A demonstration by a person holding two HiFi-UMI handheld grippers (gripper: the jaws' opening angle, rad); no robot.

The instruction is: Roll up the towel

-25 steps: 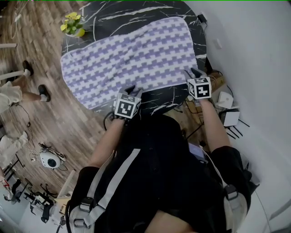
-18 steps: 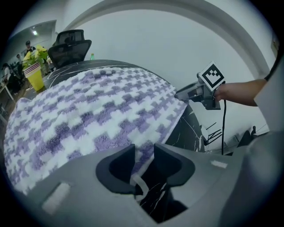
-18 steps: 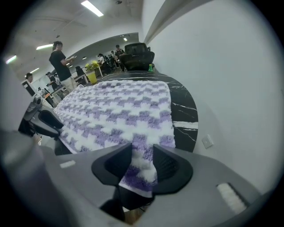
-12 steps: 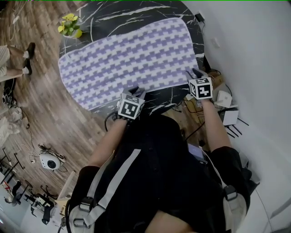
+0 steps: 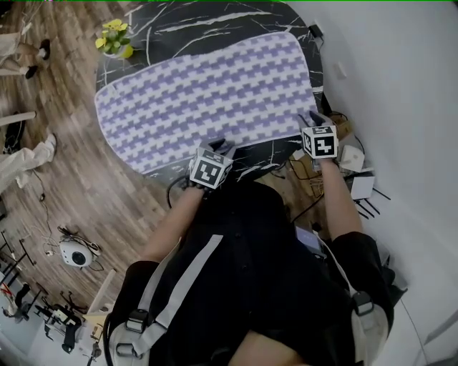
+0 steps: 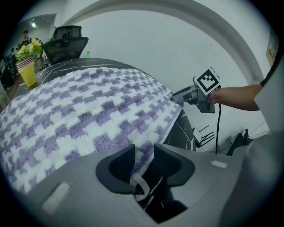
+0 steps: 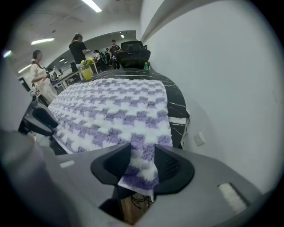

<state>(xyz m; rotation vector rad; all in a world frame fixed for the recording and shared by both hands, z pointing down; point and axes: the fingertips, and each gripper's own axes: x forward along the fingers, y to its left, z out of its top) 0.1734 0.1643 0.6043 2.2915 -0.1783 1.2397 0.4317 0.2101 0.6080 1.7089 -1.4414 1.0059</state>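
The black table [image 5: 215, 21] bore the towel [image 5: 207, 93], spread flat and not yet rolled. My left gripper [image 6: 144, 160] pinched its near edge; my right gripper [image 7: 143, 162] held the near corner, jaws having just eased wider. I feared that corner could slip out and skew the roll.

Head view looks steeply down; both gripper views, apparently low and close, share the towel [image 5: 207, 93].

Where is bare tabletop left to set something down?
Bare table runs beyond the towel's far edge, beside the flower pot; a narrow strip shows along the near rim. The towel covers everything else.
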